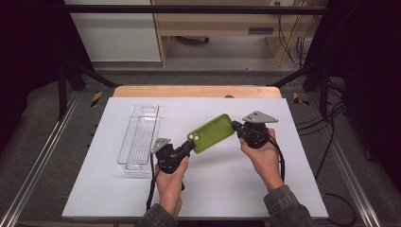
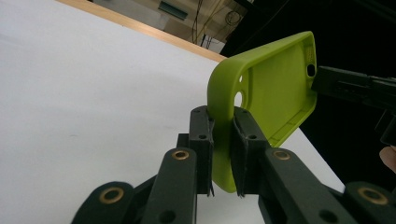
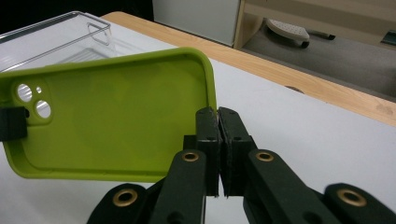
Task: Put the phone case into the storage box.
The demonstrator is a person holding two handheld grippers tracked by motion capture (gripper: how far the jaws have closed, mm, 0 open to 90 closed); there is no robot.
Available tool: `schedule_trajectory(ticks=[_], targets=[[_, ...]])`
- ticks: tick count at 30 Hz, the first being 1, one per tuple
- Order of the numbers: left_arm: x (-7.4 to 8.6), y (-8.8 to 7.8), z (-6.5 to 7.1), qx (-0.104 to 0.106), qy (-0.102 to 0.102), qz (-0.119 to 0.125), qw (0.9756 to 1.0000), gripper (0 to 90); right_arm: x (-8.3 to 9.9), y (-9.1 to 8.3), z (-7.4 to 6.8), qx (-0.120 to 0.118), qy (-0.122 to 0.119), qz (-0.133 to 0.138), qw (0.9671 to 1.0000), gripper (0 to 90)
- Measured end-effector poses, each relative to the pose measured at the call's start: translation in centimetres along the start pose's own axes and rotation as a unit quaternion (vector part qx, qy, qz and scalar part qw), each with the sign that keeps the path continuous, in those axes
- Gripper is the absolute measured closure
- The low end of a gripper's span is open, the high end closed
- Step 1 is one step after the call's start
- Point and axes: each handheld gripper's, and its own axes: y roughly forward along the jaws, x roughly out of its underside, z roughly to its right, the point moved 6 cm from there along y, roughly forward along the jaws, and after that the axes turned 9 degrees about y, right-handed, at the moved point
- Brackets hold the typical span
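While both grippers pinch opposite ends of the lime-green, soft-looking phone case (image 1: 211, 133), the main risk, as I judge it, is a slip or a twist. The left gripper (image 1: 189, 147) has its jaws clamped across the rounded rim at the camera-cutout end, and the right gripper (image 1: 235, 126) is shut tight on the thin edge at the far corner. Each bite covers only a narrow strip of a flexible wall, so if the hands pull apart or turn against each other, the rim could bend and pop free, dropping the case onto the white table sheet (image 1: 236, 189). A hard squeeze may also crease the lip.

The case is held in the air above the middle of the table, tilted, with its hollow inner side facing up. It looks matte and rubbery, with rounded corners, a raised lip and round lens holes near the left jaws. Farther off, well apart to the left, lies a clear, hard plastic rectangular package (image 1: 139, 137) with a ribbed floor and a hang slot. Beyond it runs the pale wooden table edge (image 1: 196, 91).
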Motion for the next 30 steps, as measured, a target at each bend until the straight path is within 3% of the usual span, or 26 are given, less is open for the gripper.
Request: schedule_trajectory(ticks=[9,14,17,22,26,30], targets=[[-0.8,-0.4,-0.2,-0.016,0.015,0.015,0.9997,79.9,0.0,0.2,-0.3,-0.006,-0.001,0.001,1.0,86.5],[-1.5,0.0,-1.6,-0.037,0.016,0.013,0.9991,79.9,-0.4,-0.2,-0.2,-0.026,0.005,0.022,0.9994,65.2],[-2.1,-0.1,-2.3,-0.048,0.028,0.015,0.9984,79.9,-0.6,-0.7,-0.1,-0.035,0.012,0.037,0.9986,52.2],[-3.0,-0.5,-2.5,-0.057,0.064,0.018,0.9962,79.9,-0.5,-1.1,0.4,-0.035,0.005,0.045,0.9984,27.9],[-3.9,-0.8,-2.3,-0.063,0.1,0.019,0.9928,80.0,0.2,-1.0,1.1,-0.006,-0.007,0.039,0.9992,17.6],[-4.9,-1.1,-2.0,-0.065,0.14,0.021,0.9878,80.0,1.1,-1.2,1.5,-0.007,-0.004,0.042,0.9991,12.4]])
